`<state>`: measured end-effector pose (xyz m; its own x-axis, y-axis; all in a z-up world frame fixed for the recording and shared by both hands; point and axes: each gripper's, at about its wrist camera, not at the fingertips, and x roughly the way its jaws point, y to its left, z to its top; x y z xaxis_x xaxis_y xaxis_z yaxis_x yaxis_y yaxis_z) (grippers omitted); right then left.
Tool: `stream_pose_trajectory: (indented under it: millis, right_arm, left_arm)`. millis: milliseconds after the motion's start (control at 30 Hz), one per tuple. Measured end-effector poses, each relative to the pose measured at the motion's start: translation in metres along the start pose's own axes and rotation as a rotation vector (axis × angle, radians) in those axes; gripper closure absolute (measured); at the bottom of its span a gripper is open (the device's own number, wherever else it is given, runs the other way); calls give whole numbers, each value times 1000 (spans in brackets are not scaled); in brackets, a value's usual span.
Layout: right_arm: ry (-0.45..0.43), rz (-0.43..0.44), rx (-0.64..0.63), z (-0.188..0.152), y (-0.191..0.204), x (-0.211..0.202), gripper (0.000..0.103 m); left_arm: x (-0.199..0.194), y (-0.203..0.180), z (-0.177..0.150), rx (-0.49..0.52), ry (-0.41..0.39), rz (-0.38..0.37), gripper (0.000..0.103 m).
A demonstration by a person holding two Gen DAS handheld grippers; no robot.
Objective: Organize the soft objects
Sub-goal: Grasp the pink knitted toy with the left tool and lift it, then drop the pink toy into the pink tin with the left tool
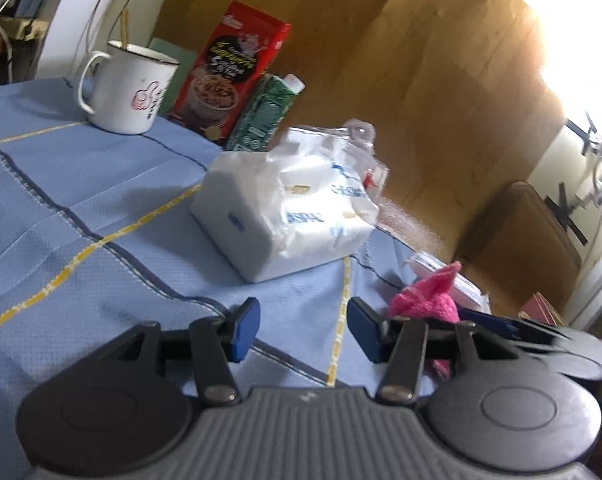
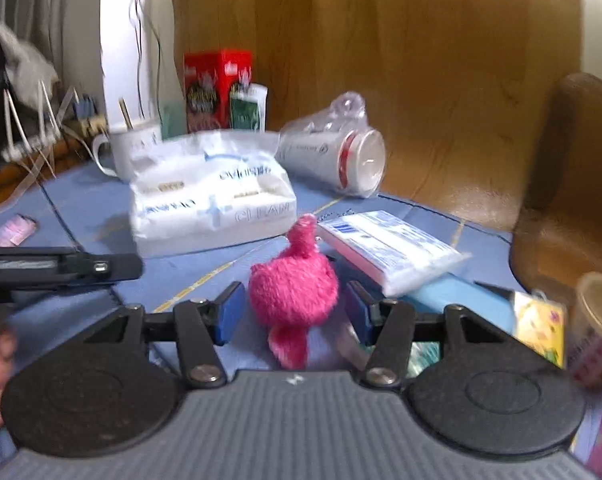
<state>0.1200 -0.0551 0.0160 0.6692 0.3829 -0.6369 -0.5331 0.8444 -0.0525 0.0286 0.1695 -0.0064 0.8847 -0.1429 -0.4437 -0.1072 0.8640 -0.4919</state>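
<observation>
Right up front in the right wrist view, the right gripper (image 2: 293, 312) has its blue fingers spread wide with the pink plush toy (image 2: 295, 284) sitting between them on the blue tablecloth (image 2: 81, 204). Honestly can't tell if the pads are touching the fur; there seems to be a sliver of gap on each side, so it's not clamped.

Over in the left wrist view, the left gripper (image 1: 303, 326) is also wide apart with nothing between the fingers, just cloth and a yellow stripe. That same plush pokes up just off to its right, near the table edge.

Just past the toy, slightly right, lies a flat white packet (image 2: 389, 252) with blue print, resting on a light blue box (image 2: 461, 300). Behind the toy, more to the left, sits a white tissue pack (image 2: 213, 200) in crinkly plastic. Beyond that, a sleeve of paper cups (image 2: 333, 156) lies on its side in clear wrap. Farther back there's a white enamel mug (image 1: 125, 88) with a stick in it, then a red box (image 1: 229, 72) and a green carton (image 1: 265, 112) against the wooden wall.
</observation>
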Motion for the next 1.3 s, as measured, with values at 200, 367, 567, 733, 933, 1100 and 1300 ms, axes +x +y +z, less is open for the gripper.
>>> stream_pose_trajectory:
  millis: [200, 367, 567, 733, 933, 1100, 1300]
  right_arm:
    - [43, 22, -9, -9, 4, -1, 55]
    - [0, 135, -33, -35, 25, -52, 55]
    - [-38, 159, -55, -73, 27, -94, 54]
    - [-118, 70, -44, -95, 11, -121, 55]
    - [-259, -116, 32, -101, -35, -162, 54]
    - [-335, -304, 136, -102, -92, -192, 54]
    - [-315, -512, 225, -114, -153, -205, 54]
  left_arm:
    - [-6, -3, -4, -5, 44, -112, 40]
    - [-29, -22, -26, 1, 118, -304, 16]
    - [-28, -71, -53, 128, 259, -385, 44]
    - [-18, -117, -63, 199, 318, -466, 48]
    - [0, -215, -57, 347, 303, -565, 48]
    - [33, -298, -65, 404, 325, -643, 48]
    - [72, -359, -93, 414, 363, -626, 45]
